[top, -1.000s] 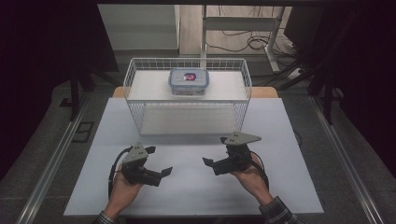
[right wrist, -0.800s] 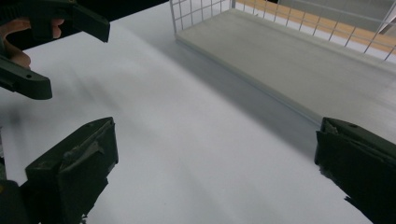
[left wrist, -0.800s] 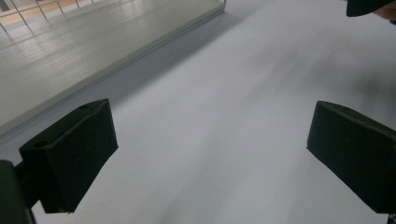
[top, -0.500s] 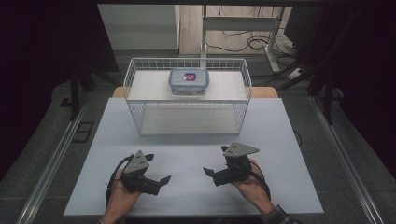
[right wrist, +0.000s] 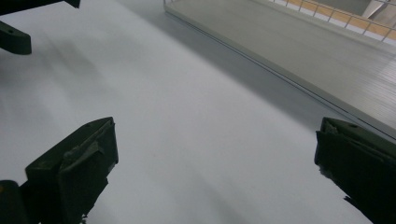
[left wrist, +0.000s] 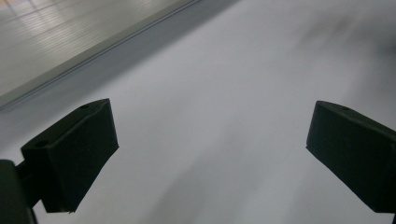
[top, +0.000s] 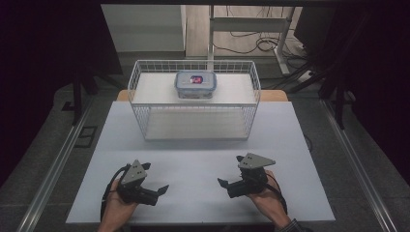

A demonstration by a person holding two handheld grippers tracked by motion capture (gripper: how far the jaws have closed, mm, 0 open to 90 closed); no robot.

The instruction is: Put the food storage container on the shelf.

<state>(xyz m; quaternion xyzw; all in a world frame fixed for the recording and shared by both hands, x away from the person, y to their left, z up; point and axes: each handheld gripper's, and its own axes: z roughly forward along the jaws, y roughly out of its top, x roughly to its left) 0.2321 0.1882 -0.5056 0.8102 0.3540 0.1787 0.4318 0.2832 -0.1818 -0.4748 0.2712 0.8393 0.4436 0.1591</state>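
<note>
A: Where had the hands got to?

B: Both had drawn back toward the near edge of the table (top: 290, 145). A second earlier they sat a little farther up the board; by this moment the left gripper (top: 155, 190) and the right gripper (top: 227, 183) lay low near the person's side, pointing inward at each other.

A: And the jaws?

B: Spread wide on both, with nothing between them. The left gripper view showed the left gripper (left wrist: 210, 154) with only bare white surface in the gap, and the right gripper view showed the same for the right gripper (right wrist: 215, 163).

A: So where was the box?

B: In the basket (top: 140, 94), well apart from both hands. The box (top: 195, 85) sat lidded against the far wall, about the middle of it. It had not shifted across the three high views.

A: What did the pulling back mean, then?

B: I judged it a rest or start pose, not a reach. Nothing was held, and the box was untouched, so any work on it was yet to come.
</note>
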